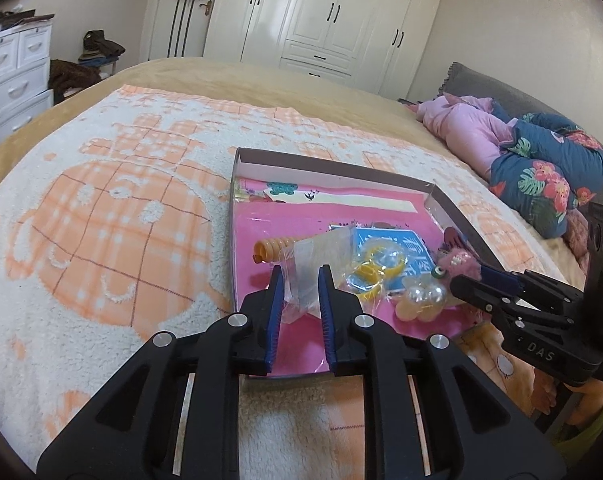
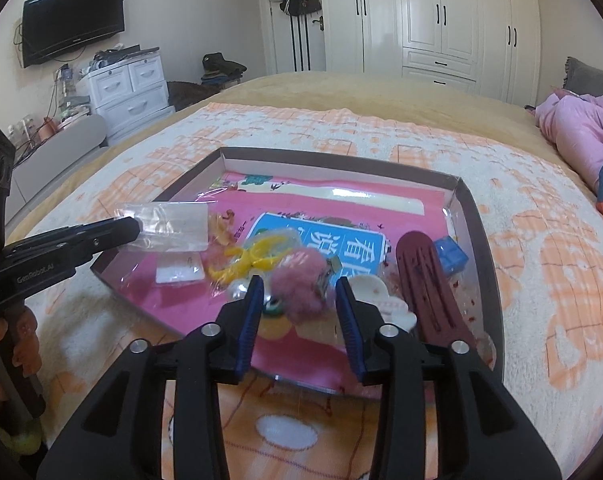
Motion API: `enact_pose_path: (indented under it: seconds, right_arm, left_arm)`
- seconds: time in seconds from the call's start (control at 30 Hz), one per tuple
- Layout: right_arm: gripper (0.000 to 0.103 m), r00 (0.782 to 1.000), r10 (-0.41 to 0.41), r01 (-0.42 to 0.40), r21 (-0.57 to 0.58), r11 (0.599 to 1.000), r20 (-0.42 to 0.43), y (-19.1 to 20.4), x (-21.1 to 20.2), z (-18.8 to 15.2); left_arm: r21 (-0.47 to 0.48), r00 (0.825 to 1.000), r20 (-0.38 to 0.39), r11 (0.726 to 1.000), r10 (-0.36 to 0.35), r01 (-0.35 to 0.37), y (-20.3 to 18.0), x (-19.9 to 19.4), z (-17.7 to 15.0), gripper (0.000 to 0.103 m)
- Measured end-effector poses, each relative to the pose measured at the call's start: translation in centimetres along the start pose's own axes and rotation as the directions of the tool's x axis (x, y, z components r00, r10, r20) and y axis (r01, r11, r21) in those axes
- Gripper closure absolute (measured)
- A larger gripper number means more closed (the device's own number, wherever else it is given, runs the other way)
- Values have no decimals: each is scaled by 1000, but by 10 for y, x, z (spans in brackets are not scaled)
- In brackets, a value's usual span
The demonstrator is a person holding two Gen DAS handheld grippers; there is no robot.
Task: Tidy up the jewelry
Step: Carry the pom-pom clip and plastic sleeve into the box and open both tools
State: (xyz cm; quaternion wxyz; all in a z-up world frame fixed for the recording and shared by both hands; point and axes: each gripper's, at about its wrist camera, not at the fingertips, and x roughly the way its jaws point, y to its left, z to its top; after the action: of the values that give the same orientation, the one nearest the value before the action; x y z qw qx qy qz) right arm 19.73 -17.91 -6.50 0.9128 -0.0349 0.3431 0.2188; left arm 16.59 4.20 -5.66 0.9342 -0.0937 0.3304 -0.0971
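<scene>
A shallow cardboard tray with a pink lining lies on the bed and holds the trinkets. My left gripper is shut on a clear plastic bag, held just above the tray's near left part. My right gripper stands open over the tray's front, with a pink fluffy pompom between its fingers; the pads do not press on it. Around it lie a yellow hair ring, pearl beads, an orange spiral tie and a dark red hair clip.
The tray rests on an orange-and-white fleece blanket over the bed. A small blue cube and a white flower piece lie beside the clip. Pink and floral bedding is piled at the right. Wardrobe and drawers stand behind.
</scene>
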Motion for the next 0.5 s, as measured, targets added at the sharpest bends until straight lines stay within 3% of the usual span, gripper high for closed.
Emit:
enact_pose_path:
  seconds: [0.13, 0.37, 0.5]
  right_arm:
    - [57, 1000, 8, -8, 10, 1000, 3, -2, -8, -5]
    - [54, 1000, -4, 4, 9, 1000, 21, -5, -28, -13]
    - [51, 999, -11, 11, 16, 1000, 33, -8, -39, -15]
  left_arm:
    - [10, 1000, -11, 1000, 2, -1, -2, 1, -3, 91]
    - [26, 1000, -17, 1000, 5, -4, -5, -2, -7, 88]
    - [33, 1000, -18, 999, 6, -6, -8, -5, -8, 80]
